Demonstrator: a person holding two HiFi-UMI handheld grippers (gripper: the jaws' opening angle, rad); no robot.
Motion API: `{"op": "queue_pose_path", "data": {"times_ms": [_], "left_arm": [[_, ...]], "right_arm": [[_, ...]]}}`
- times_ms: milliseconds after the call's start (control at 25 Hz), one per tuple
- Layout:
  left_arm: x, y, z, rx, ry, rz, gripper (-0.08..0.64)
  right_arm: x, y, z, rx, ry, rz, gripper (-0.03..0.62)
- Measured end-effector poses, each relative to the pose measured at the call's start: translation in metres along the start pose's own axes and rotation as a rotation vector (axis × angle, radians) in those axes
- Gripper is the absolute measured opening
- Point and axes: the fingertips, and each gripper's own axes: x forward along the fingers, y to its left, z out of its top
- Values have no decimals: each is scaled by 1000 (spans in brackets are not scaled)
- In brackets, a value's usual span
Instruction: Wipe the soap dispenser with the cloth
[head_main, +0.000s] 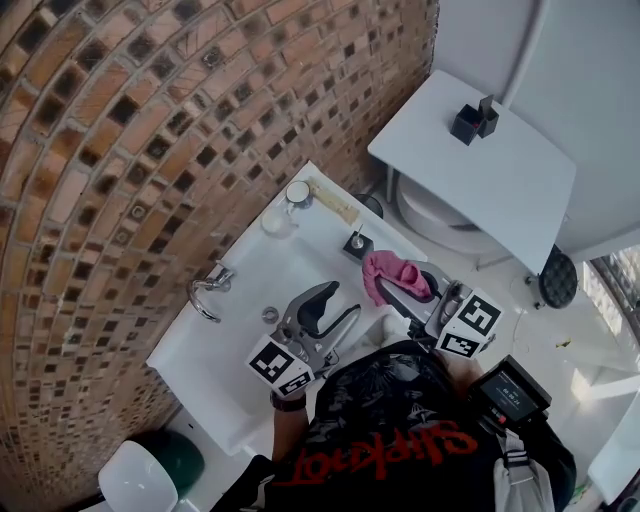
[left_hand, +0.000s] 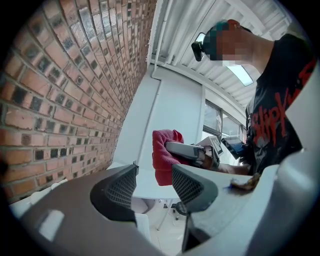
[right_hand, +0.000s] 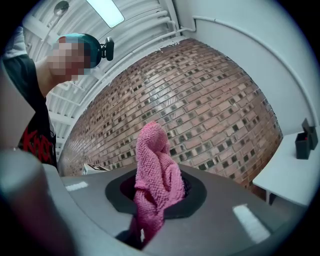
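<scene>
**Tool state.** The right tool (head_main: 398, 287) is clenched on the pink cloth (right_hand: 155, 175). The fabric is pinched low between the jaws and the free end stands up above them in a bunched fold. The left tool (left_hand: 154, 181) is released: its jaws stand apart with nothing between them.

**Location of work items.** The soap dispenser (head_main: 357, 244) stands on the back rim of the white washbasin (head_main: 250, 300), near the brick wall and well apart from the faucet (head_main: 208, 292). The cloth hangs just beside the dispenser on its near side. Whether the two touch cannot be determined.

**Handling, cloth.** It is a knitted or terry weave, so it is judged light, soft and limp. It should conform to curved surfaces but gives no stiffness of its own. Wiping pressure must come from the tool behind it. The present low grip leaves enough free fabric to wrap round the dispenser body.

**Handling, dispenser.** It is a small, dark, rigid body with a pump head on top. It is judged light and likely to tip or slide on the smooth rim under a sideways wipe. A wet or soapy body may be slippery. Recommended hold: the left tool across the body below the pump, not on the pump head, which may depress.

**Markings.** No label on the dispenser is legible. Each tool carries a cube with black-and-white square markers. The person's black shirt bears red lettering that appears to read "Slipknot".
</scene>
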Motion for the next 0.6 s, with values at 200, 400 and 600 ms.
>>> {"op": "queue_pose_path", "data": {"times_ms": [200, 400, 600], "left_arm": [[0, -1, -4, -7, -12, 30, 224], [-9, 4, -11, -52, -34, 29, 224], [-15, 3, 3, -78, -129, -20, 224]], "right_arm": [[-2, 4, 5, 54, -46, 81, 64], [7, 4, -4, 88, -39, 91, 64], [10, 3, -9, 124, -30, 102, 64]]}}
